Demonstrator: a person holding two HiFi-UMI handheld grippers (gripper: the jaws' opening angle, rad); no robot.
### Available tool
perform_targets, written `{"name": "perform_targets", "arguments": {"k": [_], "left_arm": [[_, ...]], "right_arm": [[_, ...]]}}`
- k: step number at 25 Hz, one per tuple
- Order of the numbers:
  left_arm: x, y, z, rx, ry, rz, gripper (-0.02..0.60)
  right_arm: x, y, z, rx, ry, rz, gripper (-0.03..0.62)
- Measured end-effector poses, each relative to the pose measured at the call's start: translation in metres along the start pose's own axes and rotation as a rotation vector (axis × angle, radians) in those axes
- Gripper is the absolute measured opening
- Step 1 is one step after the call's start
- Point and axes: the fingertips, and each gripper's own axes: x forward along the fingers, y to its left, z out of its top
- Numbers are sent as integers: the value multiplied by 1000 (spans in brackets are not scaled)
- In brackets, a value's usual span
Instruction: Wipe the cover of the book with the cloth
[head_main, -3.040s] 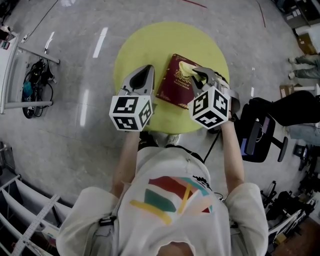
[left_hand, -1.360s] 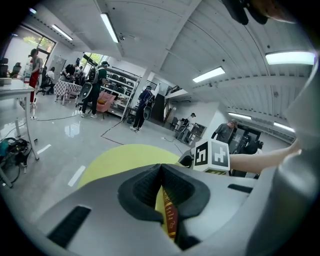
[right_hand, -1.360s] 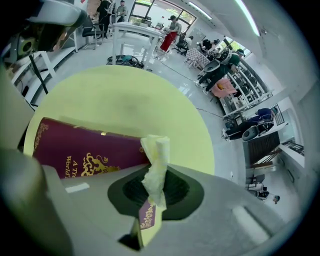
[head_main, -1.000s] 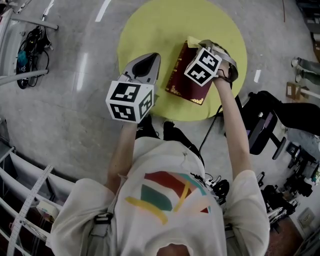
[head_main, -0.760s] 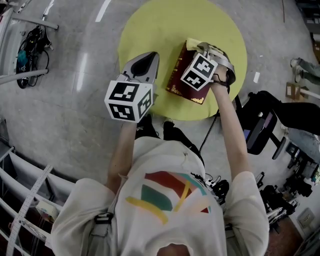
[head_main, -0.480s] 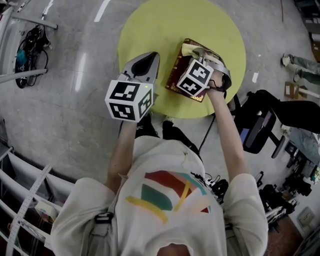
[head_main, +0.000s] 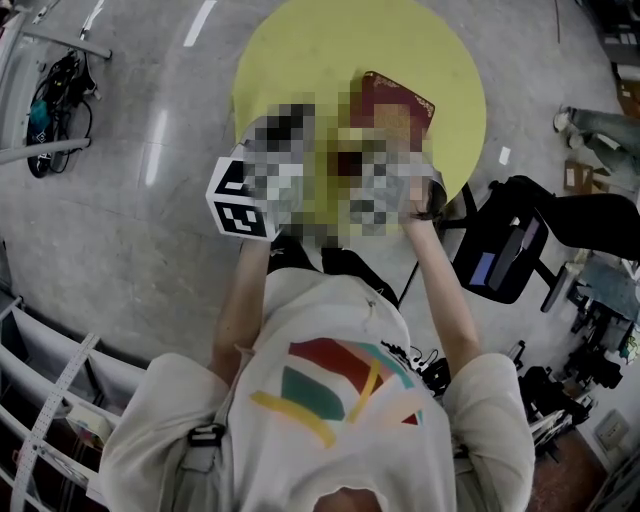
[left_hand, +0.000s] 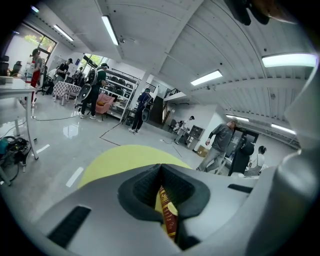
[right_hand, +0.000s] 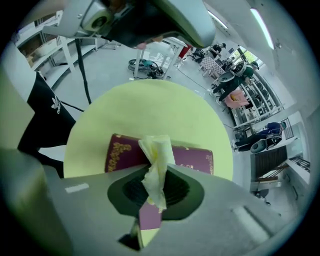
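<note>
A busy workshop hall with a grey floor surrounds a round yellow-green surface (head_main: 300, 50). The dark red book (head_main: 398, 105) lies flat on it, right of the middle in the head view. The right gripper (right_hand: 156, 175) has its fingers closed on a pale yellow cloth (right_hand: 159, 147), bunched into a narrow twist that sticks out over the cover. The left gripper (left_hand: 161, 166) hovers beside the book with its fingers closed on nothing, so nothing seems to pin the book down. A firm stroke could therefore slide or spin the book toward the rim. The twist also offers little wiping face. Pressed too low, the hard fingertips could scrape the cover, and drag could tug the cloth loose.
</note>
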Motion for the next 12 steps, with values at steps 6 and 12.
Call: {"name": "perform_targets", "arguments": {"k": [6,12], "left_arm": [[-1,1,-1,-10,-9,6,15],[-4,1,-2,-17,-5,1,16]], "right_arm": [[-20,51,1,-8,-45,81,29],[-30,75,2,-13,-51,114,29]]}}
